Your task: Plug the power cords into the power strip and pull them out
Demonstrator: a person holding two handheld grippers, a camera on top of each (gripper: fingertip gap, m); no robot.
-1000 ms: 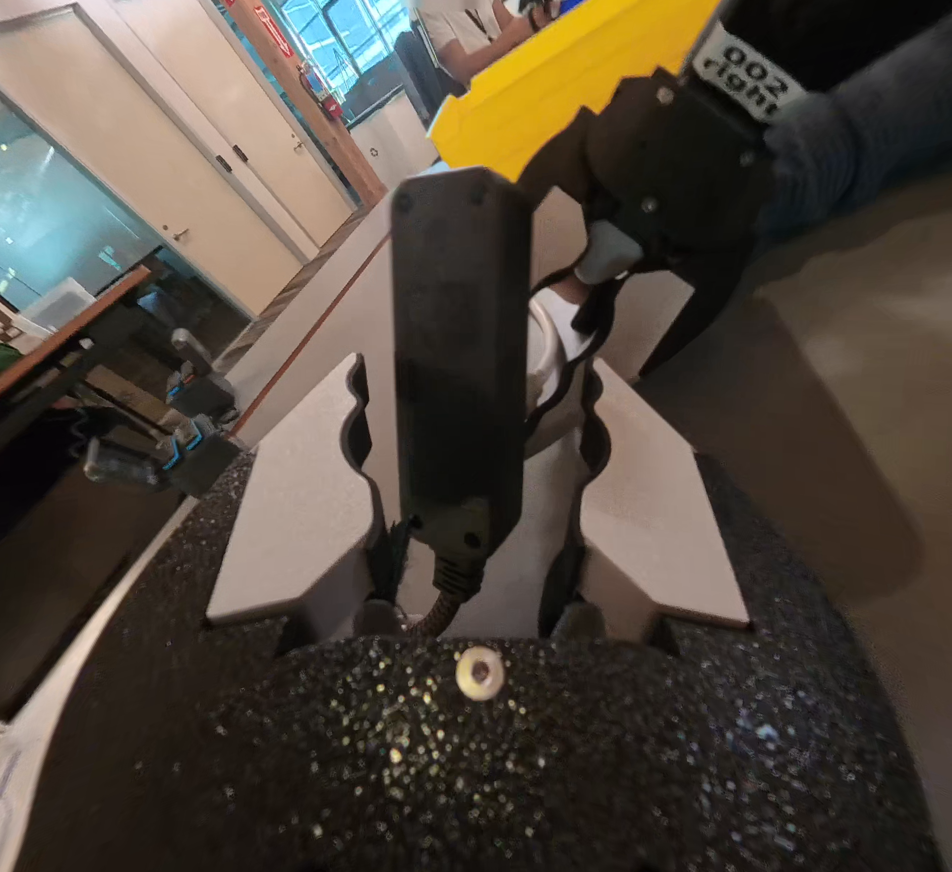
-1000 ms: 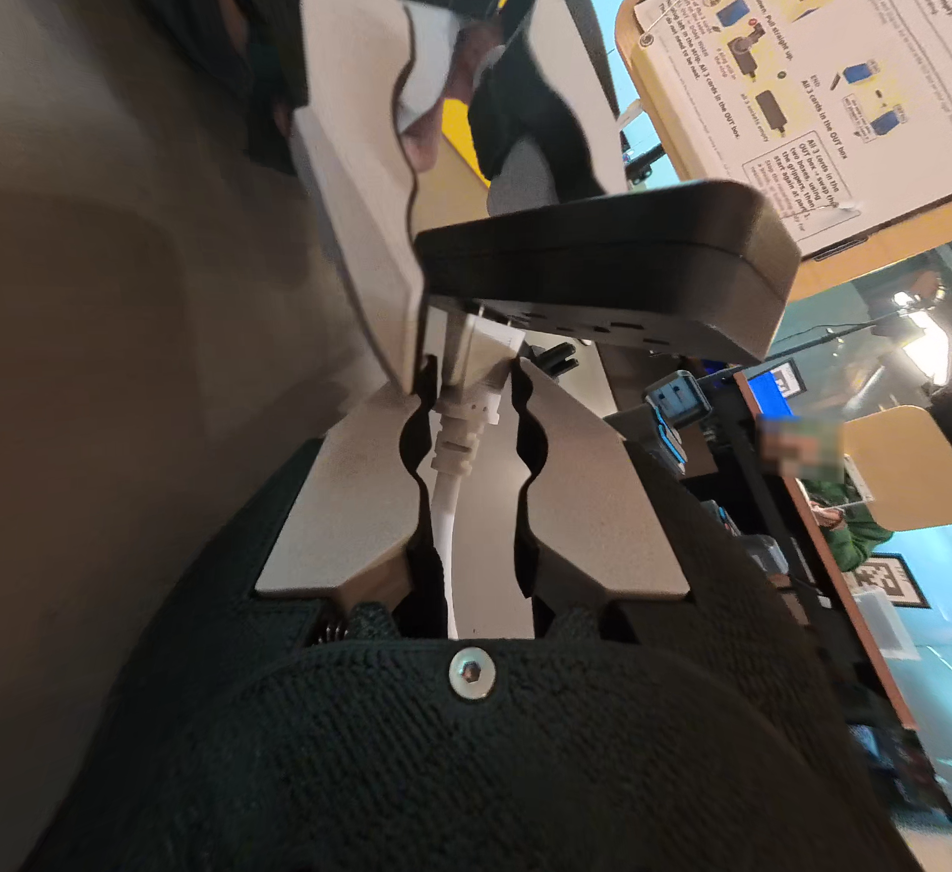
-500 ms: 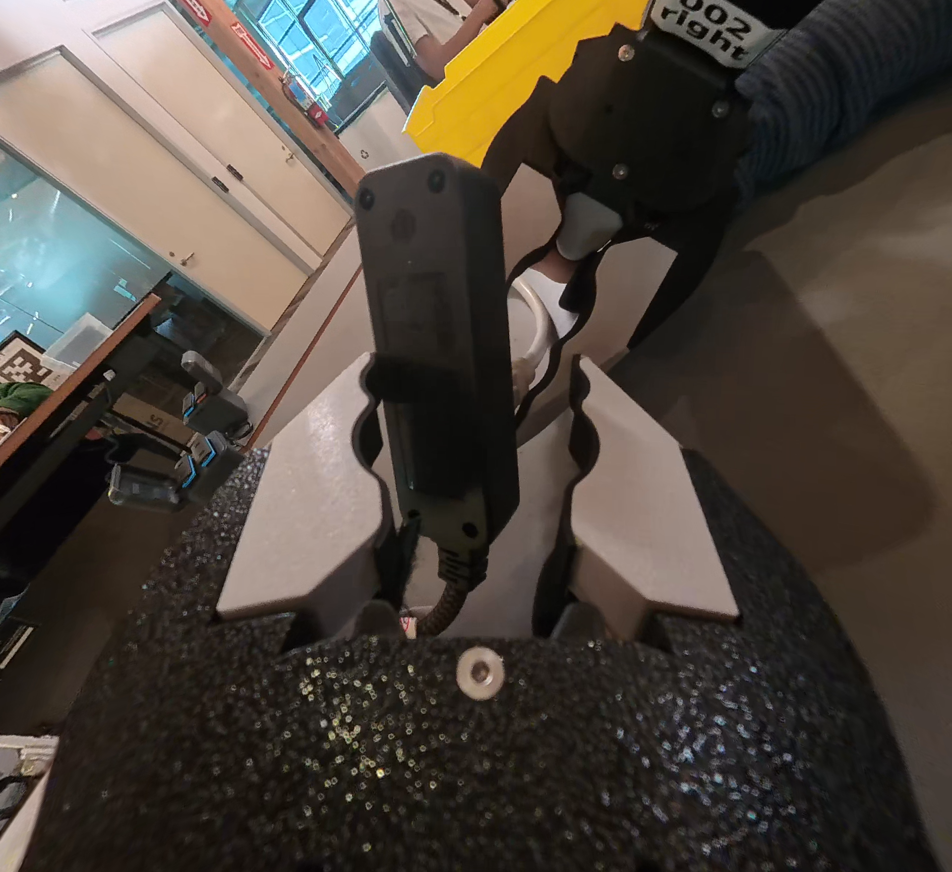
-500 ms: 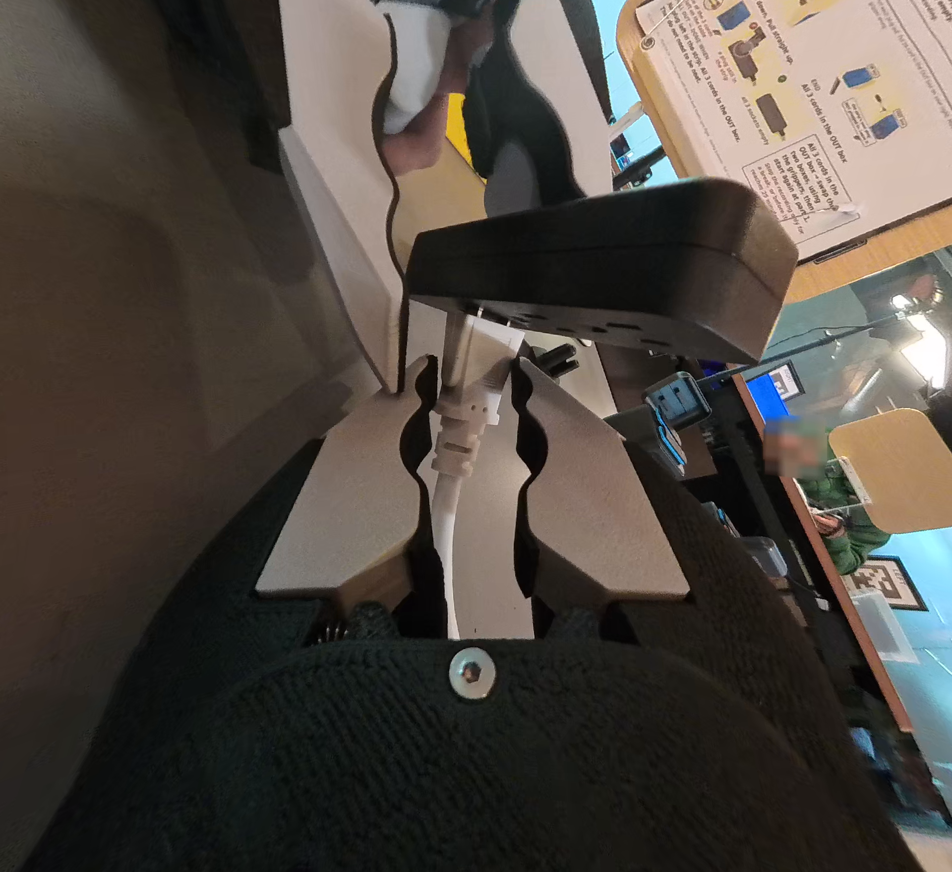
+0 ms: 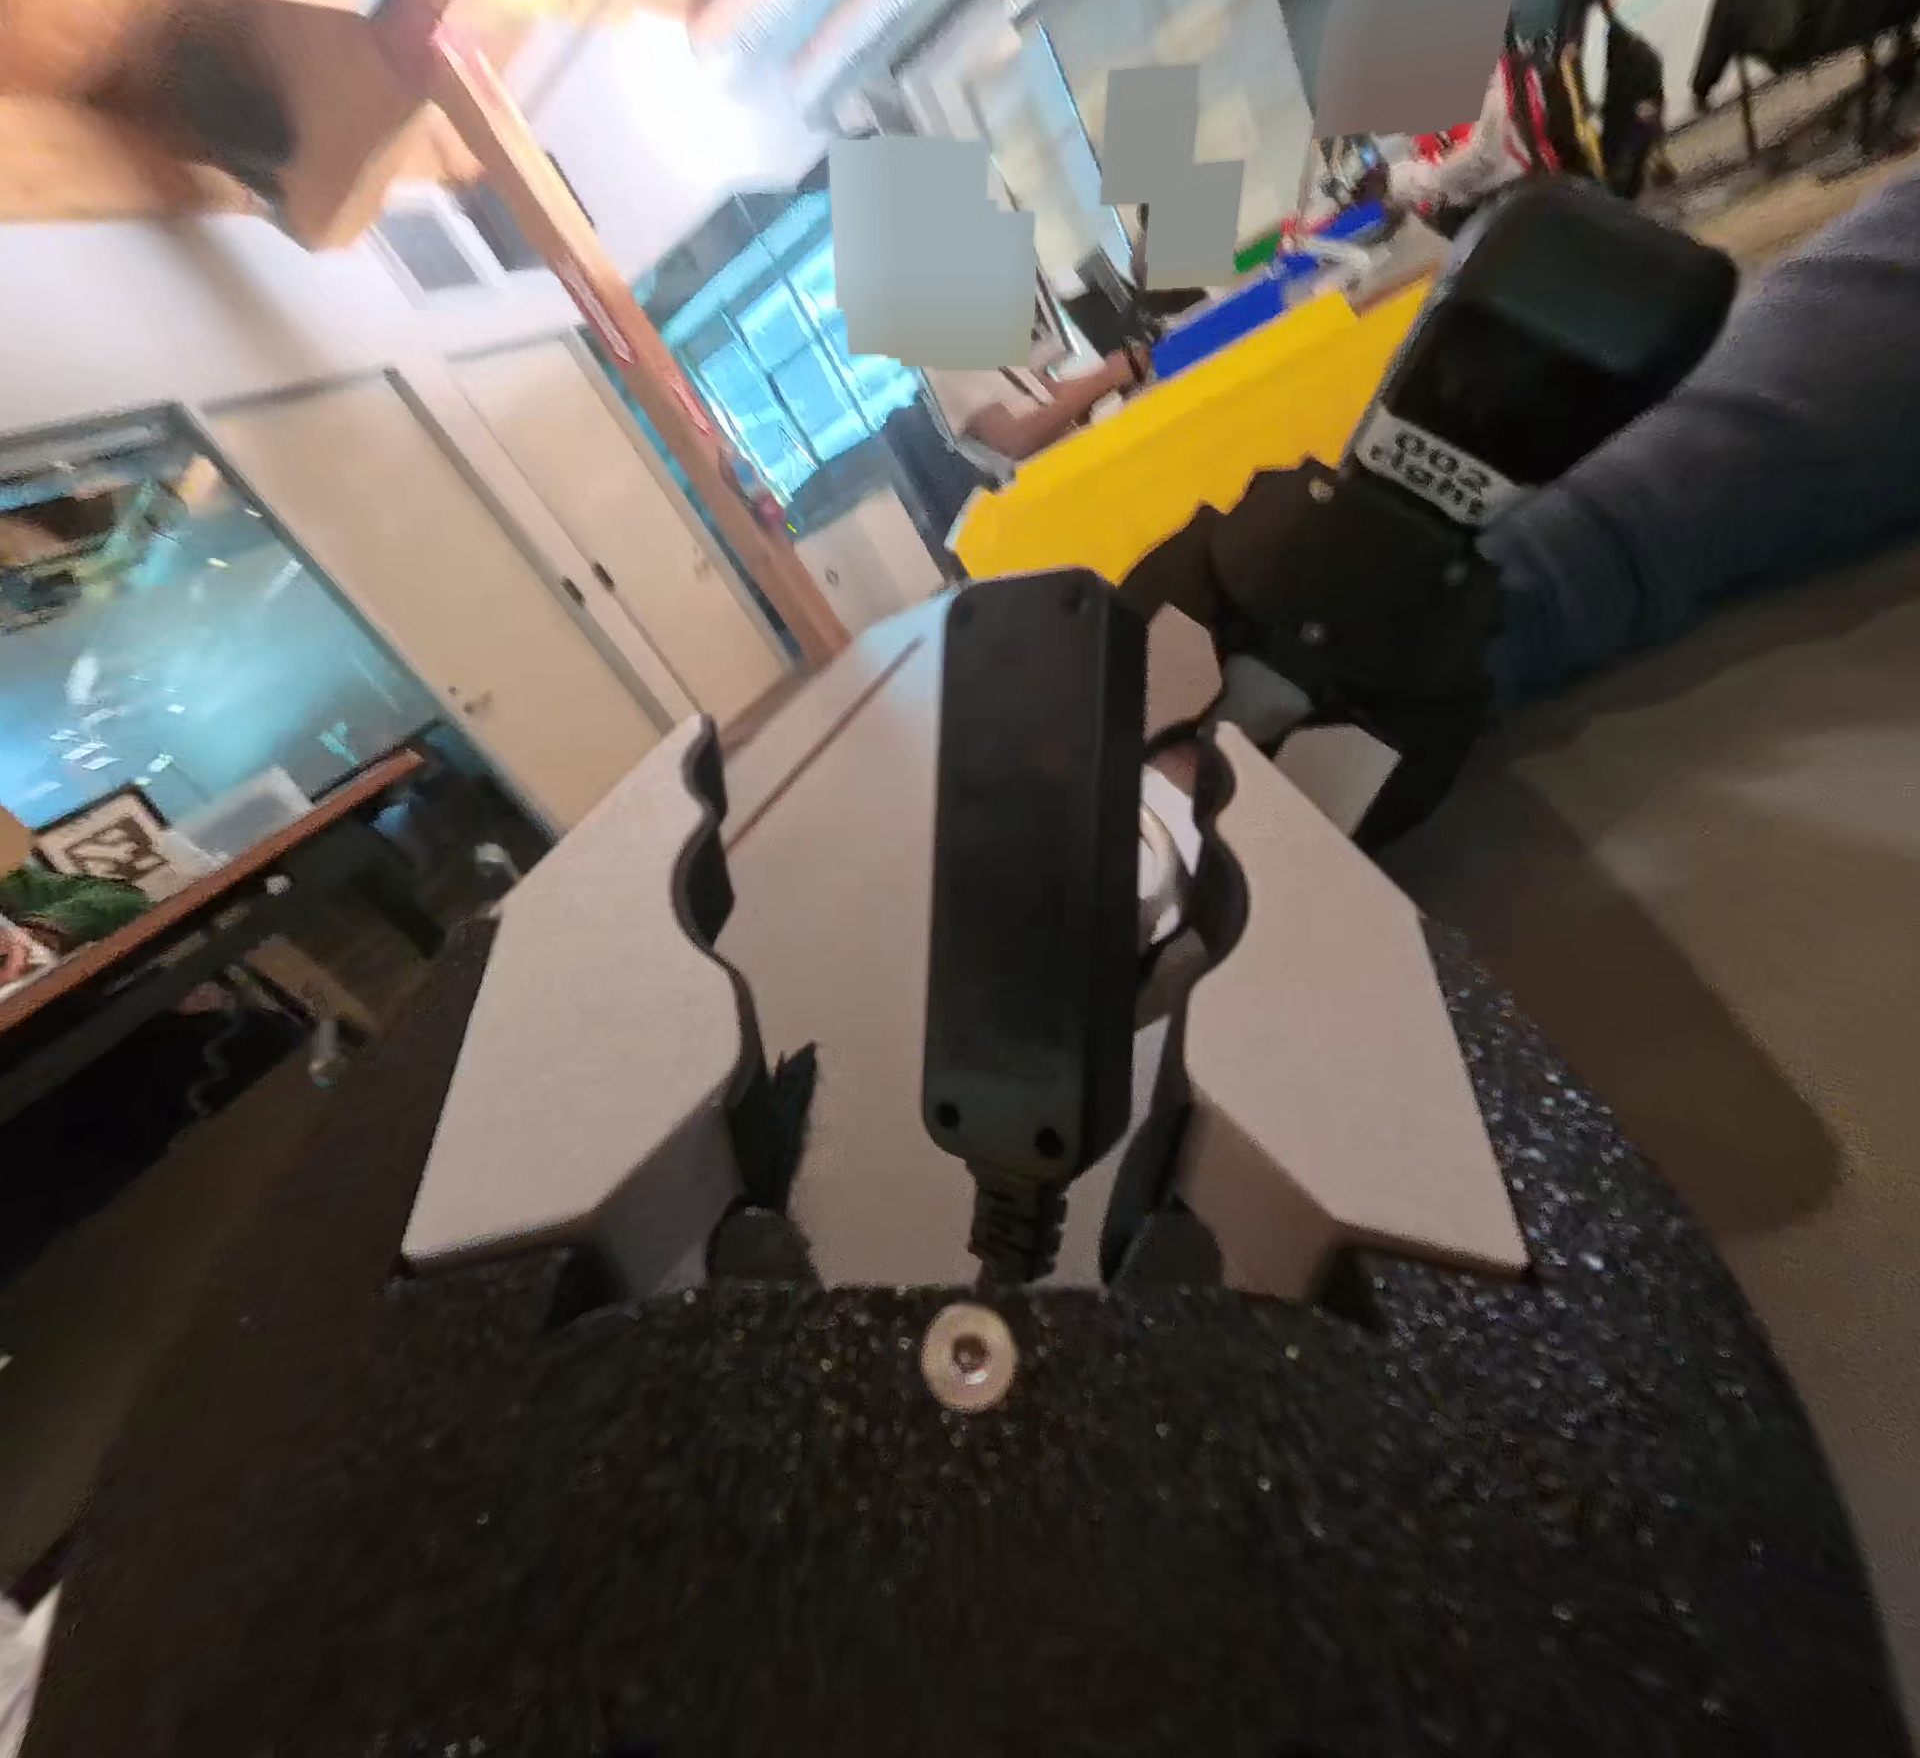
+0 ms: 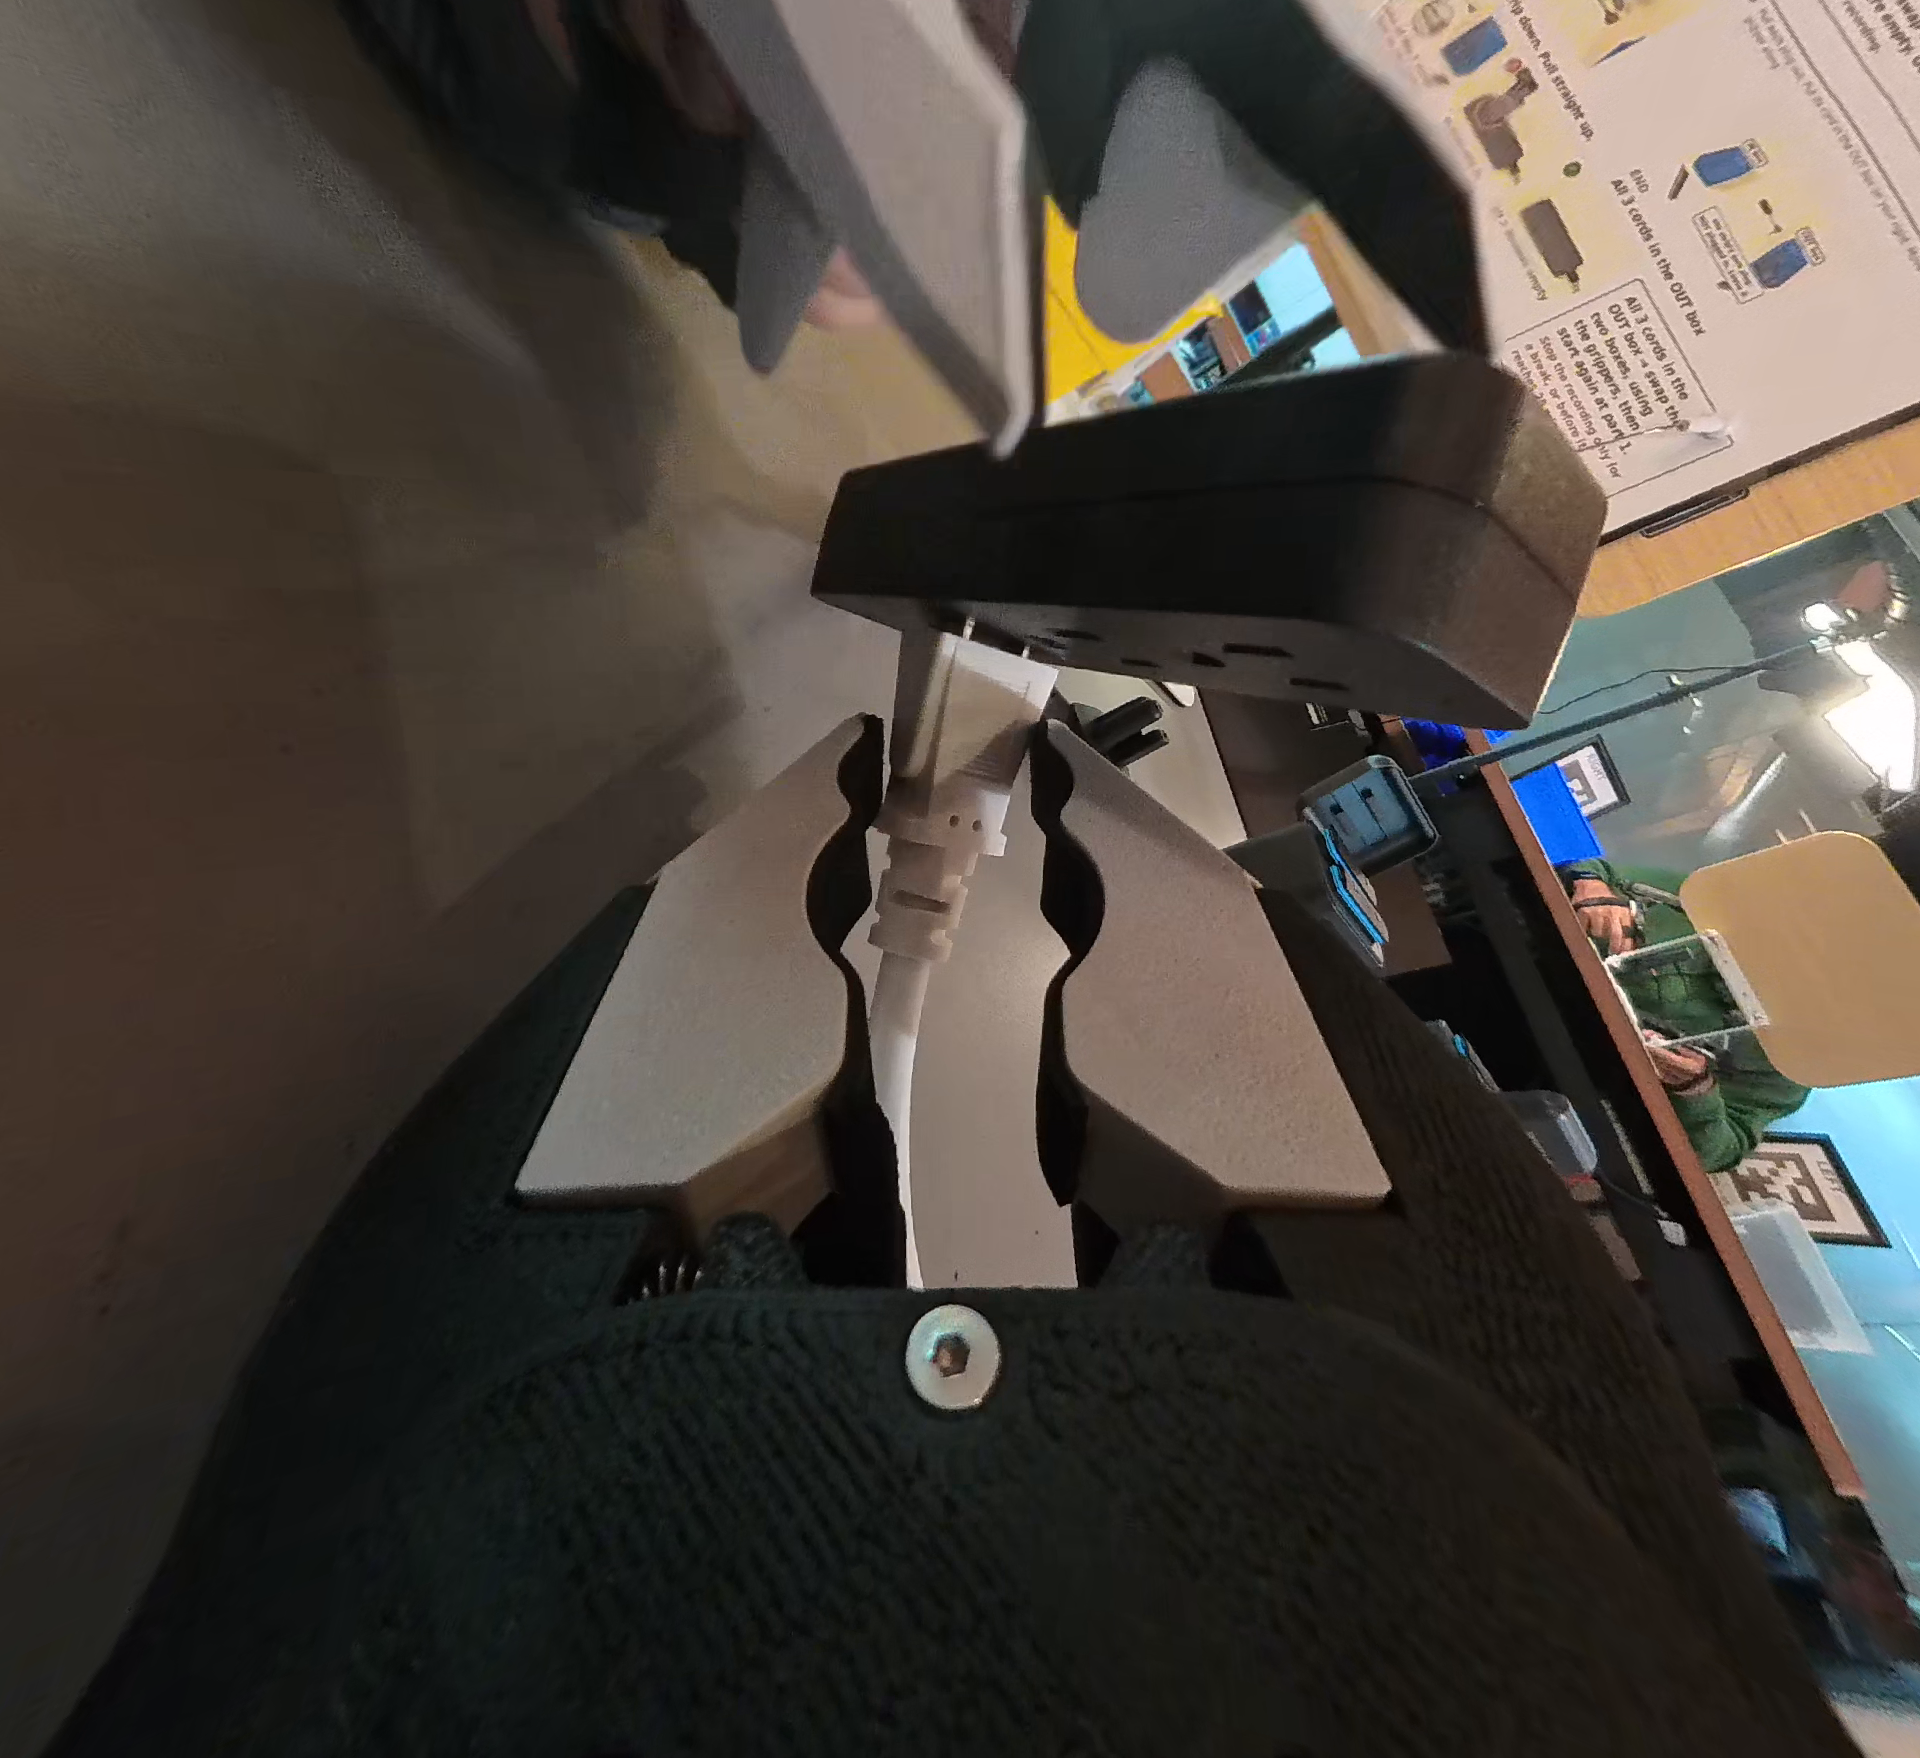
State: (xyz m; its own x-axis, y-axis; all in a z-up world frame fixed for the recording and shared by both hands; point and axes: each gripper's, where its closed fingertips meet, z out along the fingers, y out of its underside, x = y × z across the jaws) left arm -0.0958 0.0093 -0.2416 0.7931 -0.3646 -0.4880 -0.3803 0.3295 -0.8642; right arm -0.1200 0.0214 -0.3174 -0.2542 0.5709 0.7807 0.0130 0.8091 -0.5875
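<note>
The black power strip [image 5: 1029,825] lies lengthwise between the fingers of my left gripper [image 5: 956,737], back side towards the camera, its cable [image 5: 1013,1220] running back under the gripper. The left jaws stand open: bare table shows between the left finger [image 5: 603,981] and the strip, which sits close to the right finger. My right gripper [image 6: 956,737] is shut on a white plug [image 6: 961,721], whose top meets a socket on the strip's [image 6: 1195,545] underside. Its white cord [image 6: 894,1033] runs back between the fingers. The right gripper's black housing [image 5: 1351,607] shows beyond the strip.
The beige table [image 5: 1662,877] lies under both grippers. A yellow bin [image 5: 1195,482] stands behind. An instruction sheet on a wooden board [image 6: 1662,98] stands past the strip. A black plug [image 6: 1122,726] lies on the table. A dark sleeve [image 5: 1714,461] reaches in. People sit at far desks. My right fingertips sit around 8 cm from my left ones.
My left jaws have widened and a gap has opened beside the strip, which now sits nearer the right finger. The left view has swung and blurred. The right gripper still holds the plug at the strip.
</note>
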